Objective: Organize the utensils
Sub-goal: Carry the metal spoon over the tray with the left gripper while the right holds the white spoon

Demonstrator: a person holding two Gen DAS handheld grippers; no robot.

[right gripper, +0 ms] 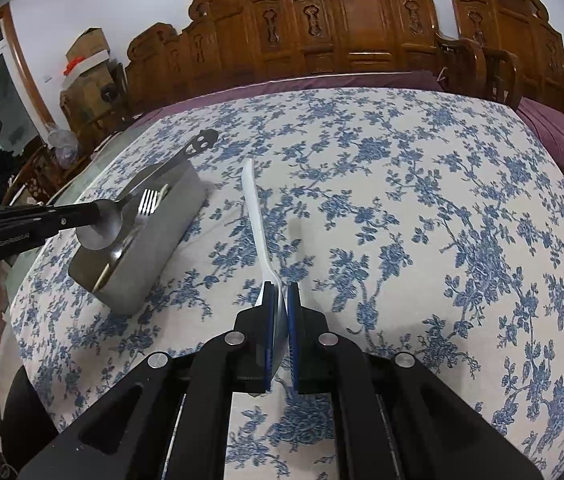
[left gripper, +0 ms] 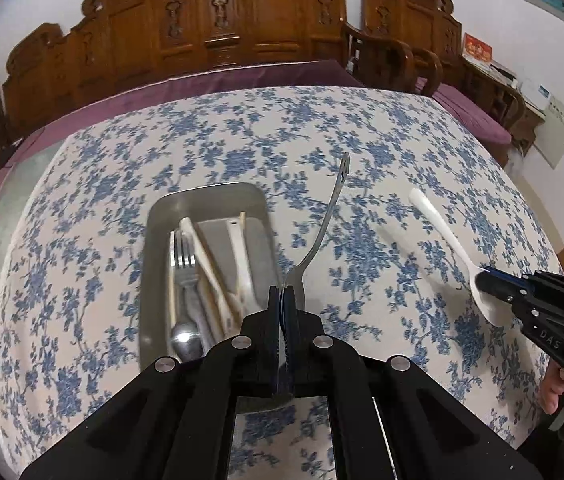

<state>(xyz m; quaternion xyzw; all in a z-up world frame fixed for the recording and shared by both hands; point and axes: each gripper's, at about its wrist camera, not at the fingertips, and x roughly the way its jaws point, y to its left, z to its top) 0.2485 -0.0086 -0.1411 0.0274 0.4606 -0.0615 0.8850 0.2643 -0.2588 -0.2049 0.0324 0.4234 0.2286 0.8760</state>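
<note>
**Both tools loaded, tray part-filled**

Left tool (left gripper: 283, 294): jaws together, clamped on the bowl of a metal spoon (left gripper: 323, 224). The spoon is off the cloth, its handle pointing away from the camera and upward, the cut-out handle end highest. In the right wrist view the spoon's bowl hangs over the near end of the metal tray (right gripper: 170, 236).

Right tool (right gripper: 282, 300): jaws nearly together, clamped on the bowl end of a white plastic spoon (right gripper: 258, 228). Its handle points away over the table (right gripper: 421, 200), which is covered with a blue-flowered cloth. A shadow lies on the cloth beside it, so it appears raised off the surface.

Tray contents, left wrist view: a metal fork (left gripper: 184, 266), tines away from the camera; a second metal spoon (left gripper: 186, 340), its bowl at the near end; several pale utensils (left gripper: 238, 256) laid lengthwise. Exact count of the pale ones unclear.

The tray stands on the table to the left of the white spoon, well apart.
</note>
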